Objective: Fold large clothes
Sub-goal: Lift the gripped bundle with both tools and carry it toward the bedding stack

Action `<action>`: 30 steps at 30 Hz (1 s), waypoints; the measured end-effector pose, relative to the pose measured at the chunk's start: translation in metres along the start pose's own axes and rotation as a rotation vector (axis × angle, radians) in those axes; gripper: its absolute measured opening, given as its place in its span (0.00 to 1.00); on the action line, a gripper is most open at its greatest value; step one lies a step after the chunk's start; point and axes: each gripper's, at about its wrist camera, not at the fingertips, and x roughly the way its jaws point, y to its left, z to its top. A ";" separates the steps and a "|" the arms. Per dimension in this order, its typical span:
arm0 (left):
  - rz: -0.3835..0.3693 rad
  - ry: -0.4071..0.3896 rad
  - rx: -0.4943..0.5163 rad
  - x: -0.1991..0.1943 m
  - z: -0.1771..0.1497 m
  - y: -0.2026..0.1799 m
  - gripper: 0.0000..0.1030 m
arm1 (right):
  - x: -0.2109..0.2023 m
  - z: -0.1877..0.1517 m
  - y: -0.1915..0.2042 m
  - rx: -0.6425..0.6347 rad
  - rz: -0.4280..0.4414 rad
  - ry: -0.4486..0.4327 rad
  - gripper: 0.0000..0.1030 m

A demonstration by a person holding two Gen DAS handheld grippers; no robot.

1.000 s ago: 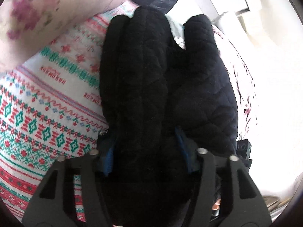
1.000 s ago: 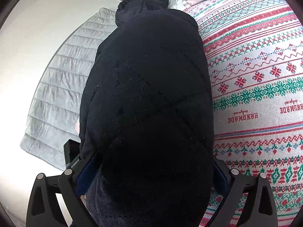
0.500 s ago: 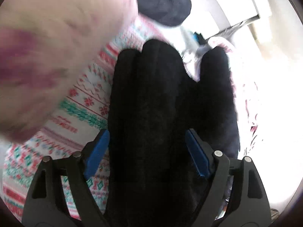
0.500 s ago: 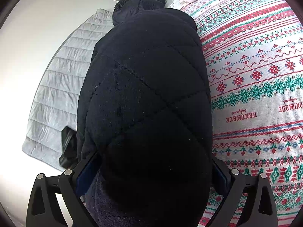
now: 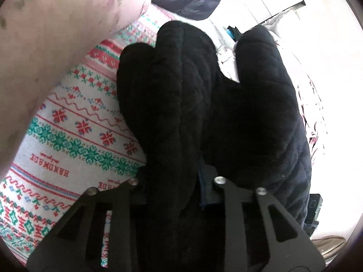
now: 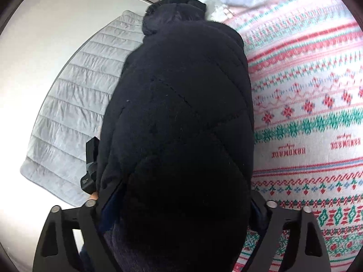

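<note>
Your left gripper (image 5: pixel 174 181) is closing on a ridge of the black quilted jacket (image 5: pixel 204 113), your right gripper (image 6: pixel 179 201) is closing around its bulk (image 6: pixel 181 124), and the jacket's length runs straight ahead over the patterned blanket (image 6: pixel 306 136).

We see a bulky black quilted padded garment (image 5: pixel 204 113), bunched into thick folds, lying on the red-and-green patterned knit bedspread (image 5: pixel 74 136).

Left black two-finger gripper (image 5: pixel 174 181) angles steeply down, jaws closing on a thick fold of black quilted fabric (image 5: pixel 181 104). Right black two-finger gripper (image 6: pixel 179 206) tilts down less, jaws closing around the same bulky fabric.
</note>
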 end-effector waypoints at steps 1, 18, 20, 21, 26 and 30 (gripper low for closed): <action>-0.003 -0.012 0.003 -0.005 0.000 -0.004 0.23 | -0.002 -0.001 0.003 -0.013 -0.001 -0.010 0.80; -0.244 -0.054 0.009 -0.024 -0.039 -0.088 0.21 | -0.111 -0.007 0.021 -0.144 -0.007 -0.200 0.77; -0.289 -0.066 0.039 -0.034 -0.053 -0.116 0.21 | -0.143 -0.012 0.016 -0.143 0.002 -0.243 0.77; -0.303 -0.069 0.052 -0.038 -0.060 -0.125 0.21 | -0.156 -0.015 0.014 -0.145 0.003 -0.261 0.77; -0.360 -0.043 0.135 -0.018 -0.096 -0.202 0.21 | -0.246 -0.029 -0.006 -0.152 -0.026 -0.369 0.77; -0.408 -0.007 0.177 0.012 -0.130 -0.263 0.21 | -0.317 -0.039 -0.038 -0.135 -0.060 -0.444 0.77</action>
